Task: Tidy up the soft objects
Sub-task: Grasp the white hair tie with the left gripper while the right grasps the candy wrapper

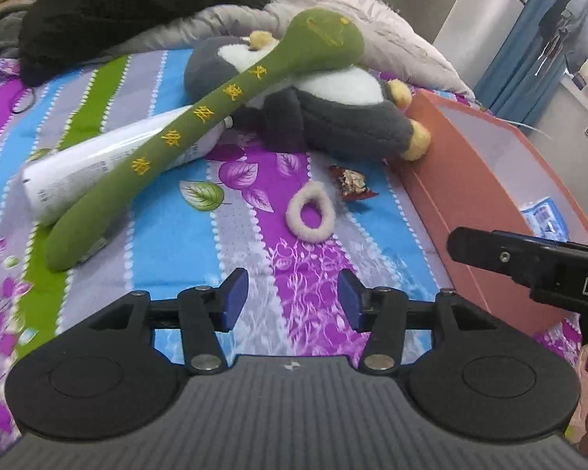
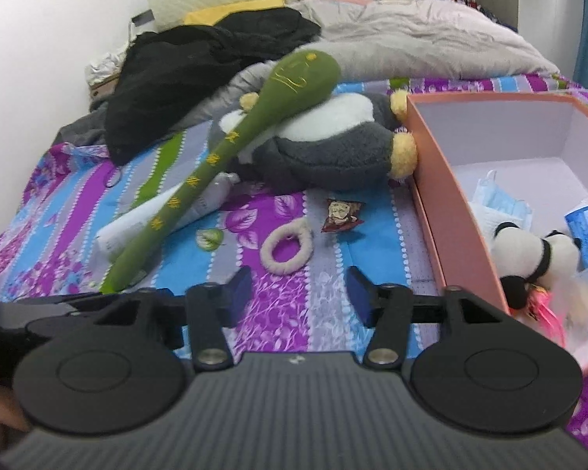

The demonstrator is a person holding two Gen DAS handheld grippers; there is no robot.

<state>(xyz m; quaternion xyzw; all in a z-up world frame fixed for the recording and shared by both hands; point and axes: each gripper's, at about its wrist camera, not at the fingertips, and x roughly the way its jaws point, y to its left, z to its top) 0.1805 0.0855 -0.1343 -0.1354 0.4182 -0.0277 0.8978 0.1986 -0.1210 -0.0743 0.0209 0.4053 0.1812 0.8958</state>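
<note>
From the left wrist camera, the left gripper is hanging over the striped floral bedsheet with its blue pads standing apart and nothing between them. Just beyond its tips, toward twelve o'clock, a fluffy cream hair tie is lying flat, and a small snack wrapper is sitting just beside it at one o'clock. A long green plush stick is stretching from eight o'clock up to one o'clock, lying across a white tube and resting its head on a grey and white plush penguin. A pink box is standing at three o'clock, with the penguin's yellow foot touching its wall, and the right gripper's finger is reaching in over it from the right edge. From the right wrist camera, the right gripper is likewise gaping open and empty, with the hair tie just ahead at twelve o'clock. The box is sitting at three o'clock, holding a small panda plush and a blue face mask. Black clothing is lying heaped at eleven o'clock.
</note>
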